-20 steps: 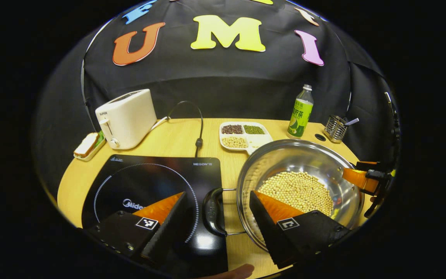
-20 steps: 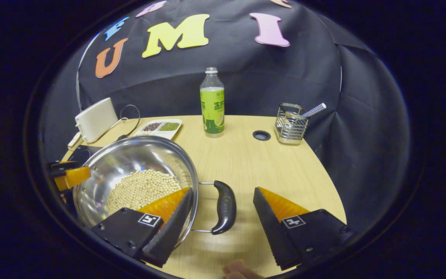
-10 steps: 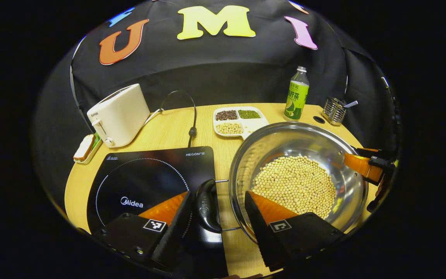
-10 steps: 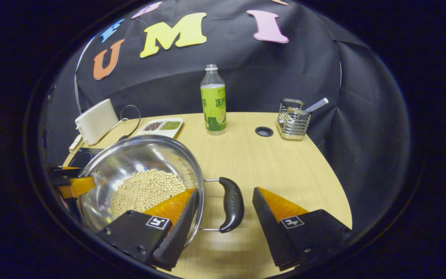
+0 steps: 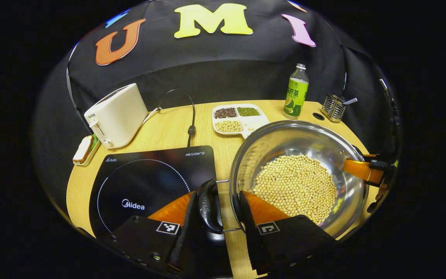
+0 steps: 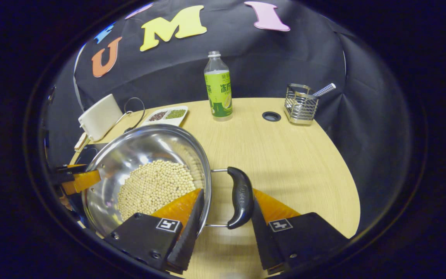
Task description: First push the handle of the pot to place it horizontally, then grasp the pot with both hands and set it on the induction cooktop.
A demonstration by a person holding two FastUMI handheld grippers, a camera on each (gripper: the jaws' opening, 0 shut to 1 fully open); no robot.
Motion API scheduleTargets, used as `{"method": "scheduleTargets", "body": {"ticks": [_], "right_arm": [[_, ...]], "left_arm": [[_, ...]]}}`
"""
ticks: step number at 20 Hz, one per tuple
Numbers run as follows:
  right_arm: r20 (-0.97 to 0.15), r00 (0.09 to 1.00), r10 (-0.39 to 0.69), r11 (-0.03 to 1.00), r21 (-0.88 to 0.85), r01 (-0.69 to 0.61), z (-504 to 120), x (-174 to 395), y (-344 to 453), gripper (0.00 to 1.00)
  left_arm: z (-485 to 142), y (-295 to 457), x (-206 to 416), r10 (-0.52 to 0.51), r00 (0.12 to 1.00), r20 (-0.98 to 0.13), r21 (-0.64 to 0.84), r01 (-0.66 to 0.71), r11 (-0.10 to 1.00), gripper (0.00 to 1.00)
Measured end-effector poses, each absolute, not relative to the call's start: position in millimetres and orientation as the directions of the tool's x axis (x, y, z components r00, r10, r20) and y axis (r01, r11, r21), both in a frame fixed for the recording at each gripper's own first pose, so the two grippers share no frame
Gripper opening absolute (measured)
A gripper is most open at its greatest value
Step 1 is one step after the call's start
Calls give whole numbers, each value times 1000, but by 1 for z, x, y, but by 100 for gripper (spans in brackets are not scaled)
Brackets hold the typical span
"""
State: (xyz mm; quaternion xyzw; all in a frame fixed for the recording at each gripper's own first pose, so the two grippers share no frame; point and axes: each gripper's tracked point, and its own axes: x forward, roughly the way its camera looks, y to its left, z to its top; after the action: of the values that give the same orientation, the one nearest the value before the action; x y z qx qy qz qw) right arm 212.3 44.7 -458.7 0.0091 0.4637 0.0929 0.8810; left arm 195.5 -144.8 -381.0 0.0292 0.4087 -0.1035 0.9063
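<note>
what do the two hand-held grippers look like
The left hand-held gripper and the right hand-held gripper look alike: two wedge-shaped fingers tapering to narrow tips, set on blocky, angular mounts. Each mount carries a small square black-and-white marker, and small screws sit along the mounts' lower edges.

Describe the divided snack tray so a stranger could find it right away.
Start at the big steel pot of pale beans on the wooden table. Just behind its rim sits a white divided tray, the only dish with separate dark, green and pale fillings.
</note>
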Motion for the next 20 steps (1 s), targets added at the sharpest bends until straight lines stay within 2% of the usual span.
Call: {"method": "scheduleTargets", "body": {"ticks": [5, 20], "right_arm": [[-834, 531, 153, 987, 100, -127, -443, 195, 40, 63], [-744, 646, 171, 985, 136, -104, -298, 131, 22, 63]], "left_arm": [[-375, -143, 176, -178, 620, -764, -67, 197, 978, 57], [-244, -135, 118, -260, 735, -627, -90, 264, 960, 57]]}}
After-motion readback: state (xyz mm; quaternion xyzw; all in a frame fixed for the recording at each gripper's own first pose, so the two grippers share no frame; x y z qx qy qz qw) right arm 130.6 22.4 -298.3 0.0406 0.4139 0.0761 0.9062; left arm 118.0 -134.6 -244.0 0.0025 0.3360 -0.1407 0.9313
